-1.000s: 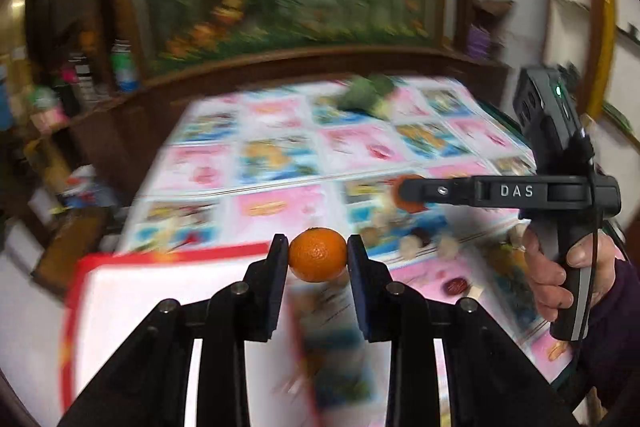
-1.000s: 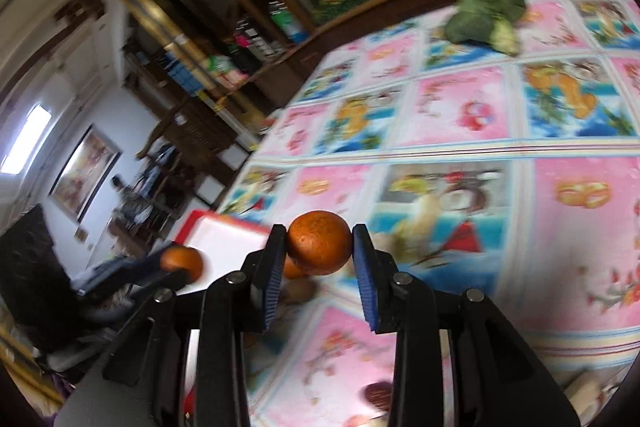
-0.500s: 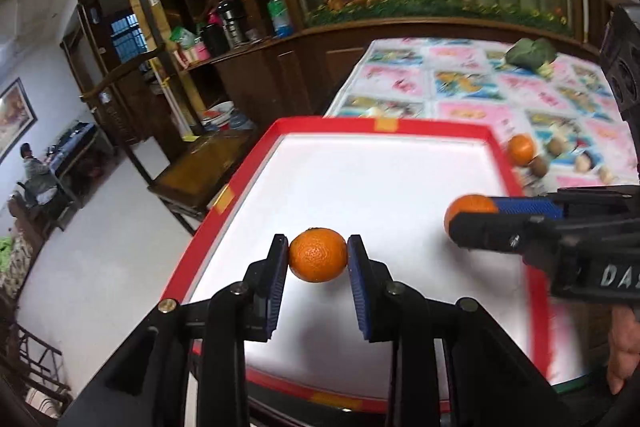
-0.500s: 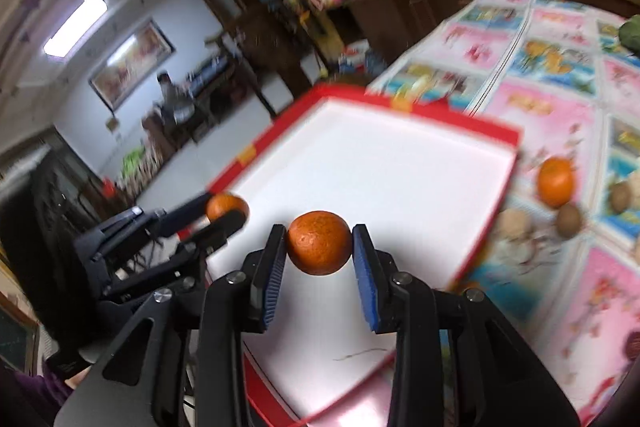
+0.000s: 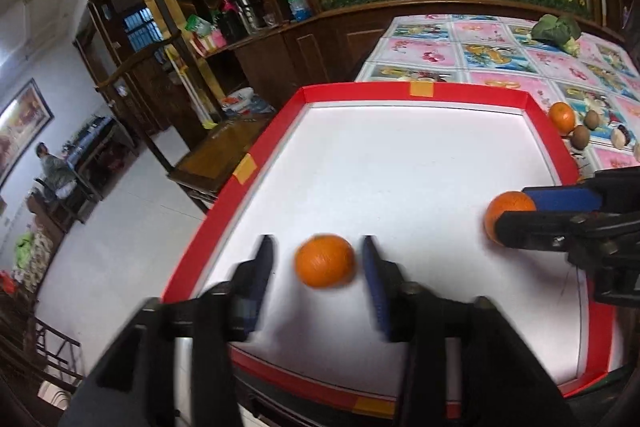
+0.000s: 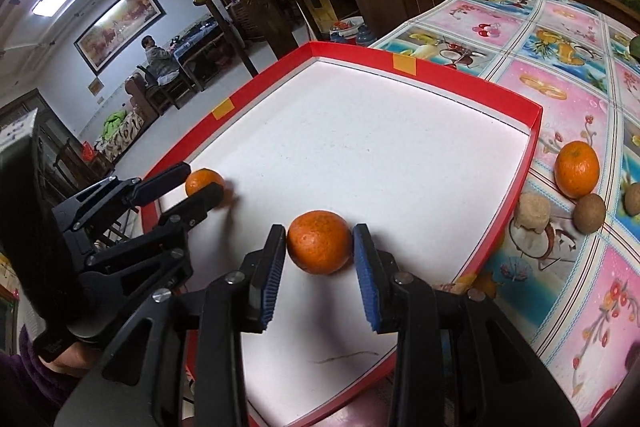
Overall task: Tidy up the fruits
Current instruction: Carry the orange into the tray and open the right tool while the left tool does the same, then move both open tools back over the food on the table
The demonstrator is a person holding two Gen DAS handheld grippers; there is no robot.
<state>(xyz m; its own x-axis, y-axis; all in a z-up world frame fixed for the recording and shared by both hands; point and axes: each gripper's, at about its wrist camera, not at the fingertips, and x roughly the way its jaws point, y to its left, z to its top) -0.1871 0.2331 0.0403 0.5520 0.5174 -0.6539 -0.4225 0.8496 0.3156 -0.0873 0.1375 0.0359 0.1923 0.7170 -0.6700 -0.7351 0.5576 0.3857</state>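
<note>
1. Left gripper (image 5: 318, 269): jaws spread wide, gaps both sides of the round orange mandarin (image 5: 325, 260) lying between them on the white floor of the red-rimmed cardboard tray (image 5: 420, 91), near-left area. Released; image blurred.
2. Right gripper (image 6: 320, 259): jaws just parted around a second orange mandarin (image 6: 319, 247), contact unclear, fruit resting on the tray floor, near-right.
3. Coming move, by my read: both grippers back straight out; fruit sits dead ahead, centred.
4. A loose third mandarin (image 6: 577, 169) and small brown fruits (image 6: 588, 213) on the tabletop right of the tray; right gripper is nearer.
</note>
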